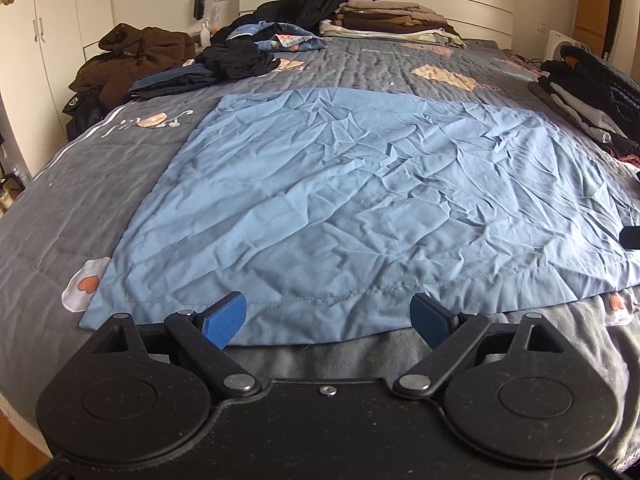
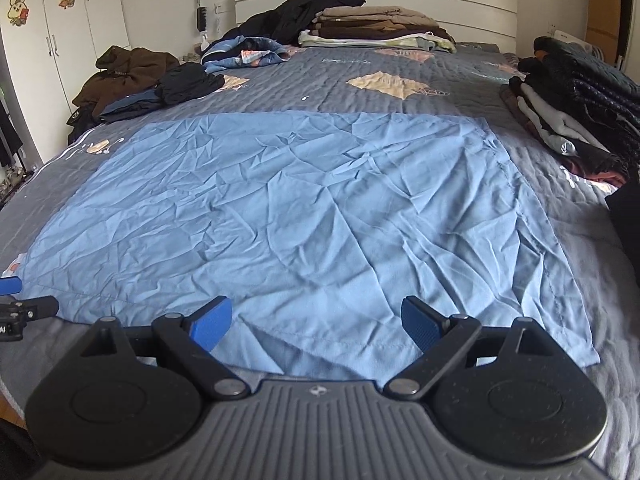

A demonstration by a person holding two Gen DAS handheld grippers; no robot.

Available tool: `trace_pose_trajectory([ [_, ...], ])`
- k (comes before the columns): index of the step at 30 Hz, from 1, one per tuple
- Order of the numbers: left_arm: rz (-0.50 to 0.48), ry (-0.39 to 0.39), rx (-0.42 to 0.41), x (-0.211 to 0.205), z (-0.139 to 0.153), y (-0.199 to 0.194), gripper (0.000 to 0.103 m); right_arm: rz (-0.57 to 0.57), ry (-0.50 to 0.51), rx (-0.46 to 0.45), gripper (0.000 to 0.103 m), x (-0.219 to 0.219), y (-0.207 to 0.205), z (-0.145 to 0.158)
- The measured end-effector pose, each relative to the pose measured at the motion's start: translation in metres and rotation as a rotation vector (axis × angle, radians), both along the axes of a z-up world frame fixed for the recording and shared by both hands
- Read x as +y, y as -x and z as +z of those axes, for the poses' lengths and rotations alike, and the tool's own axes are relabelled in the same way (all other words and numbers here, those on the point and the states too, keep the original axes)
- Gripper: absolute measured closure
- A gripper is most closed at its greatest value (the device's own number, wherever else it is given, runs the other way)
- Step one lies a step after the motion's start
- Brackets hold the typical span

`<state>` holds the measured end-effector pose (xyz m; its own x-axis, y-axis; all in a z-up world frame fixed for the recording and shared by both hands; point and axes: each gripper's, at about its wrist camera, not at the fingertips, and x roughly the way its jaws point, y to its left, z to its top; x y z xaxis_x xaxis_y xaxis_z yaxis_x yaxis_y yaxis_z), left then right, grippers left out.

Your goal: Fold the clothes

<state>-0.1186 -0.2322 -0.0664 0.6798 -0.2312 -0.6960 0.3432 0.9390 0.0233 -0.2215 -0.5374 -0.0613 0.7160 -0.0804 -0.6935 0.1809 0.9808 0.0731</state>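
Blue cloth (image 1: 352, 200) — creased, rectangular, flat — both hand-held grippers (image 1: 330, 318) (image 2: 316, 320) wide open, empty.

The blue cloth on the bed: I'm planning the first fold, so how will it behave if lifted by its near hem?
The blue cloth is thin and full of fine creases, so it will probably drape limp. It looks light for its spread. It lies flat on the quilted bedspread, so a pinched hem may drag the rest along.
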Motion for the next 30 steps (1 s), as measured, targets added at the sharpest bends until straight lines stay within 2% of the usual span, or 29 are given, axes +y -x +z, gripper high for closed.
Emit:
trace_pose_trajectory([
  [10,-0.023,0.001,-0.013,-0.012,0.008,0.021,0.015,0.005,-0.008,0.008,0.012,-0.002,0.029,-0.004],
  [18,0.007,-0.013,-0.018,-0.01,0.008,0.021,0.015,-0.016,0.011,-0.005,0.012,-0.006,0.045,0.001],
  [25,0.025,-0.058,-0.054,-0.005,0.015,0.023,0.015,0.063,-0.021,-0.032,0.012,0.007,0.036,0.004],
  [30,0.06,-0.062,-0.06,0.011,0.018,0.02,0.014,0.113,-0.034,-0.043,0.012,0.026,0.023,0.007],
])
